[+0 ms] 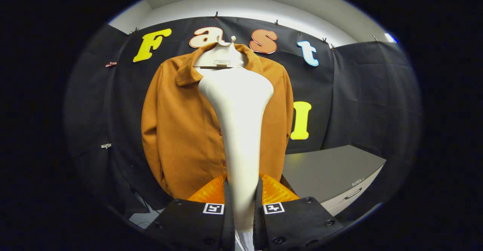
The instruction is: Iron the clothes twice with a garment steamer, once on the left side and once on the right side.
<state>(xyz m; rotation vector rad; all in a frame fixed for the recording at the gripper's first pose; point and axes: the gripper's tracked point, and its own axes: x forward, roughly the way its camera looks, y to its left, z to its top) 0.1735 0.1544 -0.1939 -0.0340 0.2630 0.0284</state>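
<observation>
Between your tongs (242, 205) the garment steamer (237, 122) sat clamped, head at twelve o'clock before the jacket (181, 130) (both passes seemingly remained).

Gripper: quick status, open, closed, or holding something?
Gripper: shut on the garment steamer, both fingers pressing its handle, its head raised in front of the brown jacket.

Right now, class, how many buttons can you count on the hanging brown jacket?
2. Both sit on the brown jacket front, beside the garment steamer that the gripper clamps: one button higher, one button lower. Others may hide behind the steamer.
</observation>
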